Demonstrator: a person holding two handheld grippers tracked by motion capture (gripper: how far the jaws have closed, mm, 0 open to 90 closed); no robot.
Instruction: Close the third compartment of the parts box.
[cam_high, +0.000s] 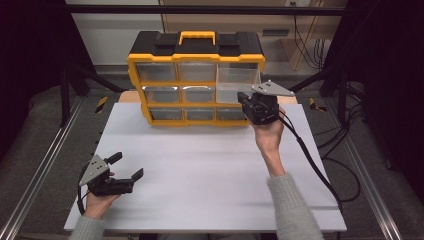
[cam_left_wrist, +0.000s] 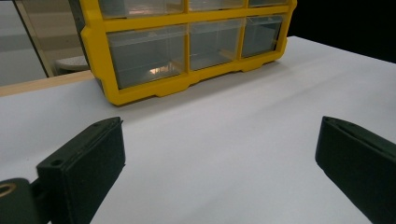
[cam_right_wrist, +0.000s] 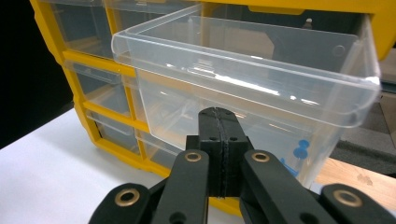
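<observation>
Drawer: while your right hand sits at it, the clear plastic drawer (cam_right_wrist: 243, 70) stands pulled partway out of the top right slot of the organiser, its front lip just above your fingers; in the high view it shows at (cam_high: 238, 77).
Drawer contents: blue push pins (cam_right_wrist: 299, 151) lie at the bottom of a clear drawer, seen through the wall.
Right gripper: your right gripper (cam_right_wrist: 219, 135) has its fingers pressed flat together with nothing visible between them, tips touching or just short of the drawer's front wall, below the lip; you cannot tell which. In the high view it sits at (cam_high: 246, 101).
Organiser: the yellow and black organiser (cam_high: 195, 57) stands upright at the far edge of the table, nine clear drawers in three rows.
Left gripper: your left gripper (cam_high: 127, 165) rests low at the near left of the table, well apart from the organiser, fingers (cam_left_wrist: 84, 163) spread wide on nothing.
Table: the white table (cam_high: 200, 165) carries the organiser.
</observation>
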